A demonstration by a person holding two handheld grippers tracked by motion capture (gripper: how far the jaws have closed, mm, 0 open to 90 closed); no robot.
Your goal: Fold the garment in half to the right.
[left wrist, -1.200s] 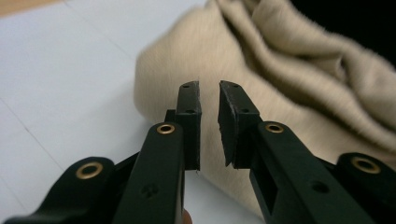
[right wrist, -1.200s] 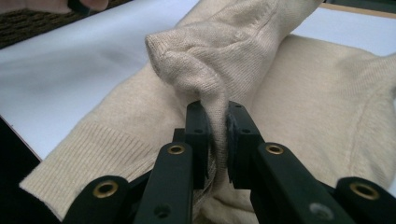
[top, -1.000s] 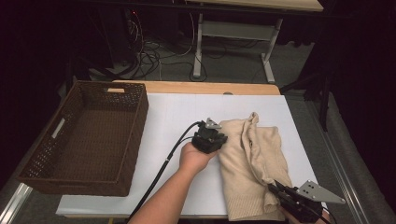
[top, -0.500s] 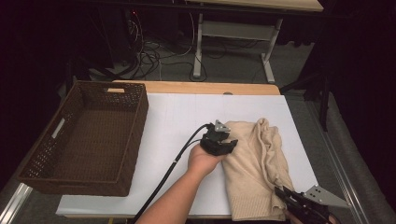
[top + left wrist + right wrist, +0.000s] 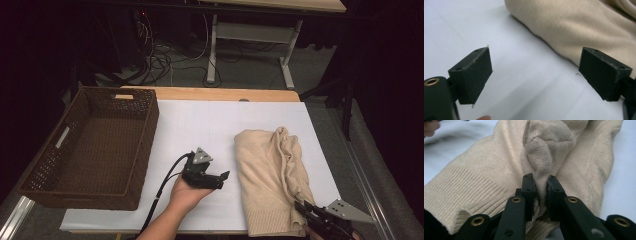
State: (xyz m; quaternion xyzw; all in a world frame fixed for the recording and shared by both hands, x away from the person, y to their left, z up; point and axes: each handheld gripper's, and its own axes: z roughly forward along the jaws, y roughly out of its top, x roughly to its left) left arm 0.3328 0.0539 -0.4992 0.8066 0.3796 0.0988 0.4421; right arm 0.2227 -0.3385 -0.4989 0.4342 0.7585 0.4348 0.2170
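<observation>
1. Black jaws of the right gripper (image 5: 540, 195) pinch a bunched fold of the beige sweater (image 5: 499, 170) (knit squeezed tight between the pads), at the sweater's near right corner.
2. Left gripper (image 5: 222, 177) sits just left of the sweater (image 5: 272, 180), not touching it; its jaws have just been opening and now stand wide with nothing between them.
3. Sweater lies folded on the white table (image 5: 200, 125).
4. Brown wicker basket (image 5: 90, 145) stands at the table's left edge, well apart.

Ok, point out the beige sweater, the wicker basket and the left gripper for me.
beige sweater (image 5: 262, 182), high view, on its flat folded body.
wicker basket (image 5: 146, 132), high view, on its right wall.
left gripper (image 5: 224, 179), high view, between its open jaw tips.
</observation>
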